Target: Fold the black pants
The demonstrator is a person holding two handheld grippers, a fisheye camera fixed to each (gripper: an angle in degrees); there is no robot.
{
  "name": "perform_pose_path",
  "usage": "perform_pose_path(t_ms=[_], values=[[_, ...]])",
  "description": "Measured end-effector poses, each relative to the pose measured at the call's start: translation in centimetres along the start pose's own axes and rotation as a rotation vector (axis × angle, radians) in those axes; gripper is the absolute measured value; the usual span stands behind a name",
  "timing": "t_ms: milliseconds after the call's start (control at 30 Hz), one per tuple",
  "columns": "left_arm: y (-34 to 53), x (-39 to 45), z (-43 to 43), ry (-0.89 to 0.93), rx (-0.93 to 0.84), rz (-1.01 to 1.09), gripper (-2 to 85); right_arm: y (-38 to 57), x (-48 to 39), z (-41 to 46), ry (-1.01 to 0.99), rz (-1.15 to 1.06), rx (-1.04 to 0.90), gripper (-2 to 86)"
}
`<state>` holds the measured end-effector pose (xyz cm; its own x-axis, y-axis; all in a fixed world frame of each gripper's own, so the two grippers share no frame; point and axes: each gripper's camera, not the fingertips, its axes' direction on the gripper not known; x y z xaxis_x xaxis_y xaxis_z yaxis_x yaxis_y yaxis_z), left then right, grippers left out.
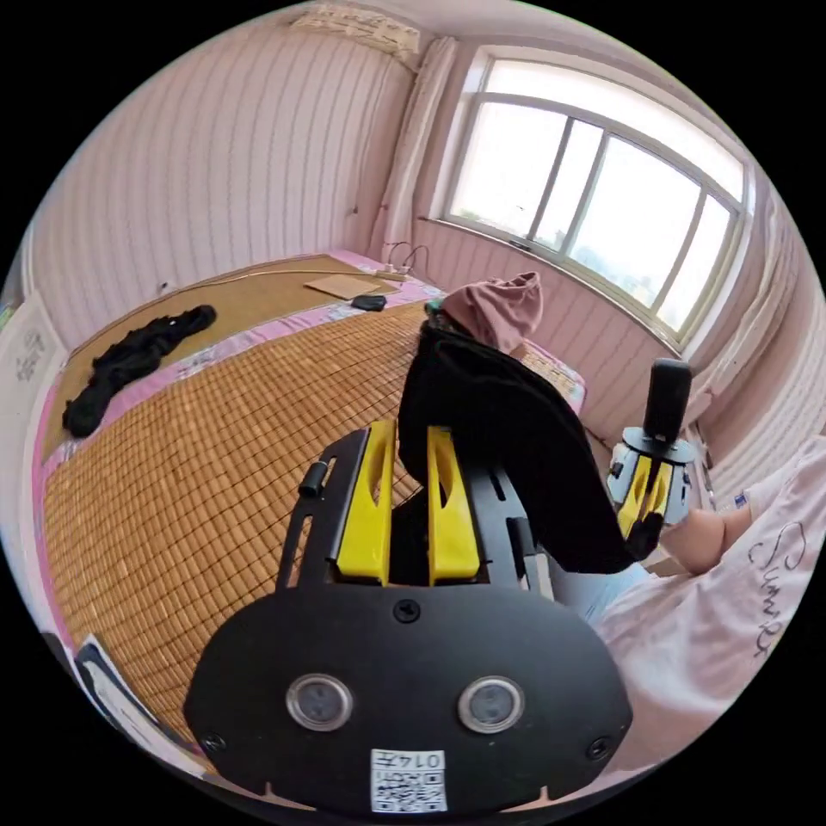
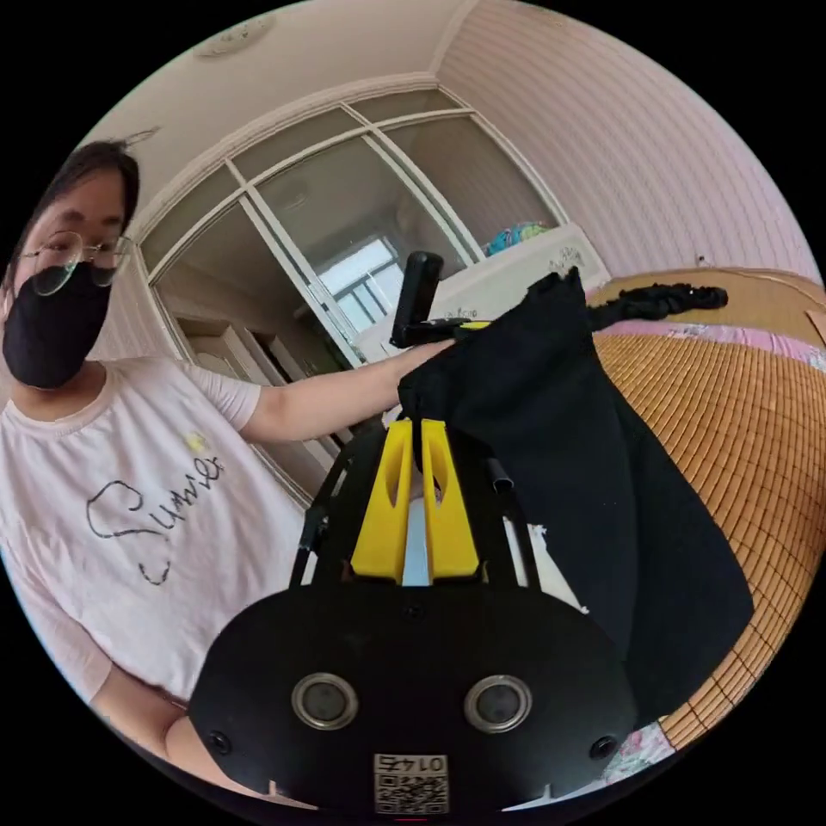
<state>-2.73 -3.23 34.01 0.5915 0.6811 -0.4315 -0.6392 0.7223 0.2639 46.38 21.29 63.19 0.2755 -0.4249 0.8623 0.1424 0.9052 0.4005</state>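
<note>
Black pants point(image 1: 508, 447): soft, light, limp; hang above bamboo mat point(image 1: 215, 482). Left gripper point(image 1: 411, 439), right gripper point(image 2: 422, 430) each clamped on top edge. Best hold: waistband corners.

Right gripper point(image 2: 411, 423): yellow jaws closed together, pinching an edge of the black pants point(image 2: 585, 482); pants hang lifted above the bamboo mat point(image 2: 740, 413); left gripper point(image 2: 430, 323) at the pants' upper edge, jaws hidden by cloth; second dark garment point(image 2: 658, 301) lying farther back; person in pale T-shirt point(image 2: 129, 499) alongside.
</note>
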Motion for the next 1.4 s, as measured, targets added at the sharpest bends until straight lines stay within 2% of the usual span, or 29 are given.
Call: perform_pose_path(t_ms=[33, 100, 133, 200, 400, 467, 600, 733, 867, 1100, 1233, 1333, 1400], values=[[2.1, -1.4, -0.6, -0.060, -0.014, -0.038, 6.3, 0.3, 2.0, 5.6, 0.000, 0.081, -0.142, 6.6], [10.6, -6.2, -2.5, -0.237, -0.109, -0.254, 6.4, 1.7, 4.5, 12.6, 0.027, 0.202, -0.384, 8.3], [12.6, -7.1, -2.9, -0.241, -0.126, -0.318, 6.4, 2.8, 5.3, 15.3, 0.032, 0.255, -0.454, 8.6], [19.0, -8.9, -4.8, -0.177, -0.116, -0.497, 6.1, 3.6, 5.4, 17.3, -0.003, 0.299, -0.514, 8.7], [25.4, -7.7, -4.3, -0.098, -0.136, -0.622, 6.9, 2.2, 5.0, 17.2, 0.097, 0.365, -0.533, 8.1], [25.3, -6.8, -3.4, -0.080, -0.112, -0.627, 8.3, 1.5, 4.7, 16.5, 0.178, 0.377, -0.521, 8.2], [23.9, -5.6, 0.0, -0.131, -0.186, -0.585, 9.7, 0.5, 4.0, 15.4, 0.536, 0.369, -0.545, 10.3], [23.6, -5.9, 2.3, -0.135, -0.346, -0.565, 1.9, 0.1, 4.5, 15.7, 0.739, 0.415, -0.616, 11.5], [23.7, -5.9, -0.9, -0.061, -0.285, -0.557, -0.3, -1.1, 4.7, 15.8, 0.745, 0.451, -0.620, 11.5], [25.5, -7.2, 0.4, -0.069, -0.407, -0.561, 2.4, -2.9, 6.2, 19.8, 0.679, 0.460, -0.760, 9.6], [25.7, -6.5, 0.4, -0.103, -0.400, -0.565, 4.9, -3.7, 6.5, 21.5, 0.710, 0.454, -0.846, 8.2], [25.8, -5.3, -1.3, -0.195, -0.375, -0.554, 5.6, -4.3, 6.4, 21.8, 0.707, 0.446, -0.905, 7.3], [25.1, -3.4, -3.0, -0.322, -0.378, -0.456, 4.7, -5.0, 6.4, 21.7, 0.681, 0.456, -0.936, 6.4]])
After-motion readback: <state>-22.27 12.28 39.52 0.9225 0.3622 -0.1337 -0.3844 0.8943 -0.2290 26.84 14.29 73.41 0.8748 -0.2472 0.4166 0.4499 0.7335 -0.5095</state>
